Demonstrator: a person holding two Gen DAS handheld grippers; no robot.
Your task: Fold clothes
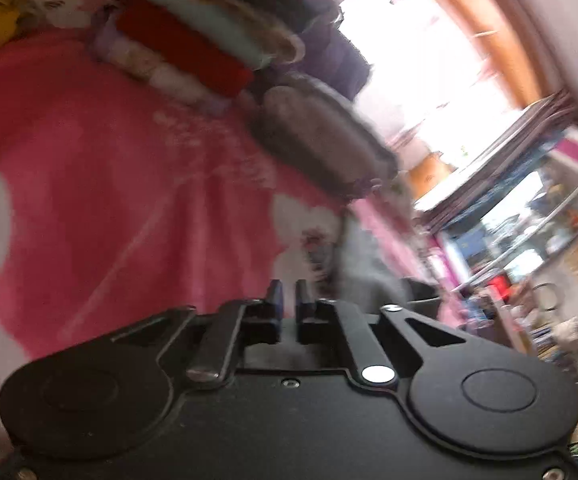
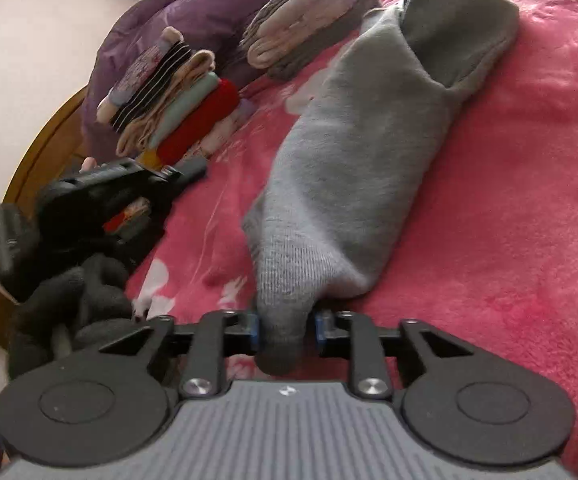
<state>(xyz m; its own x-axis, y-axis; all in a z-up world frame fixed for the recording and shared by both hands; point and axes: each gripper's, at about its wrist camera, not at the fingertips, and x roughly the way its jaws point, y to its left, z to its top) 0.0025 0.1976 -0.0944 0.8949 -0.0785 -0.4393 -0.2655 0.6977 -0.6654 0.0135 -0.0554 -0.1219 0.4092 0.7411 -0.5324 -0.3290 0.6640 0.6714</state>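
A grey garment [image 2: 369,152] lies lengthwise on the pink bed cover [image 2: 509,208], its far end folded over. My right gripper [image 2: 287,330] is shut on the garment's near ribbed end. My left gripper [image 1: 288,300] is shut with nothing between its fingers, above the pink cover; the view is blurred. It also shows at the left of the right wrist view [image 2: 193,170], held by a black-gloved hand [image 2: 69,300]. A bit of the grey garment [image 1: 369,264] shows past its fingers.
A stack of folded clothes [image 2: 173,104] and a grey-pink folded pile [image 2: 309,16] lie at the far left, next to a purple bundle [image 2: 193,12]. In the left wrist view the stack [image 1: 193,44], a grey pile [image 1: 321,136], a bright window [image 1: 429,72] and shelves [image 1: 529,216] show.
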